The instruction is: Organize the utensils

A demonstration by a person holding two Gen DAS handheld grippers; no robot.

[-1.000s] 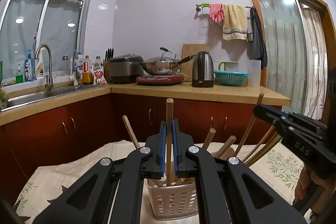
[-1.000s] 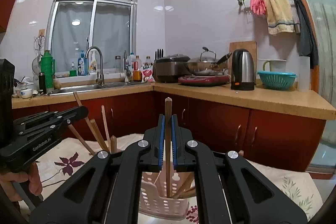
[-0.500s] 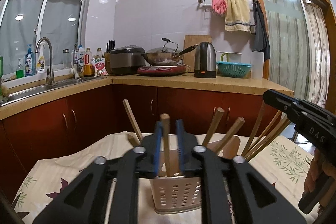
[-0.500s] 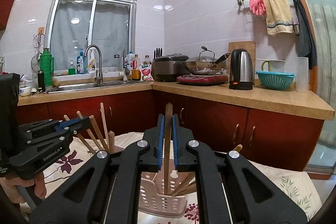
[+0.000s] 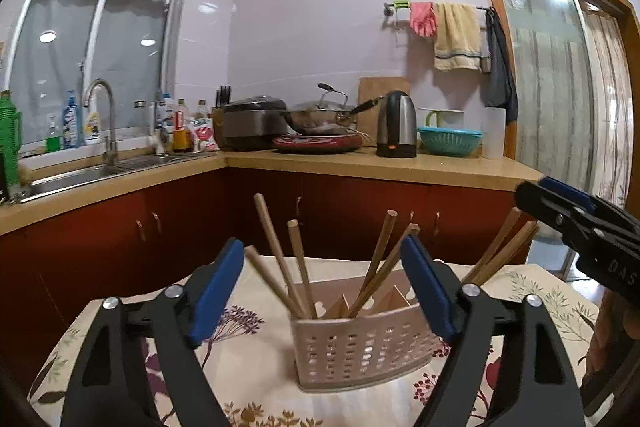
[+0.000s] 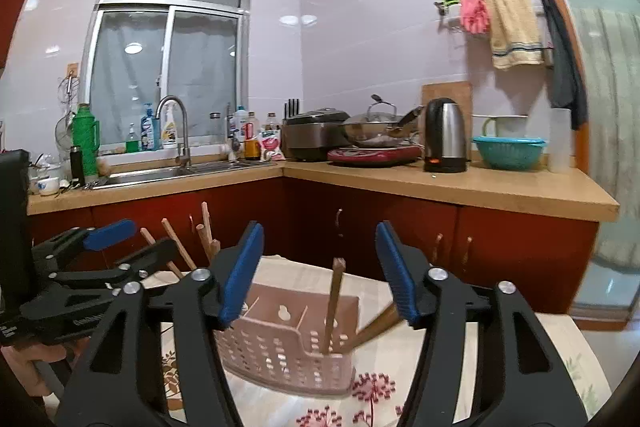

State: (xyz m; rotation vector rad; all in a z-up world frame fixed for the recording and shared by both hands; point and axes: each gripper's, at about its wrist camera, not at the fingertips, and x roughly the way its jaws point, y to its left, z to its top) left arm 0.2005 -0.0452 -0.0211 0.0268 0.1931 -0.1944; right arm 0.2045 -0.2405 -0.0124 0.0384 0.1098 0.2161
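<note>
A pink perforated utensil basket (image 5: 360, 347) (image 6: 280, 351) stands on the floral tablecloth (image 5: 248, 359). Several wooden chopsticks (image 5: 301, 267) lean in its compartments. My left gripper (image 5: 320, 247) faces the basket with its jaws opening and no chopstick pressed between the blue pads (image 5: 216, 291). My right gripper (image 6: 319, 231) is also opening, and one chopstick (image 6: 333, 303) stands free in the basket between and beyond its pads. Each gripper shows in the other's view: the right gripper (image 5: 576, 223) at the right edge, the left gripper (image 6: 136, 241) at the left, held by a hand.
Behind the table runs an L-shaped counter (image 5: 400, 167) over red cabinets, with a sink and tap (image 5: 104, 123), a rice cooker (image 5: 252, 123), a wok (image 5: 320, 119), a kettle (image 5: 396, 125) and a teal colander (image 5: 448, 141). A glass door (image 5: 560, 87) is at the right.
Both grippers were shut on an upright chopstick; both have let go and spread wide. The chopsticks now stand in the basket, and both grippers have drawn back from it.
</note>
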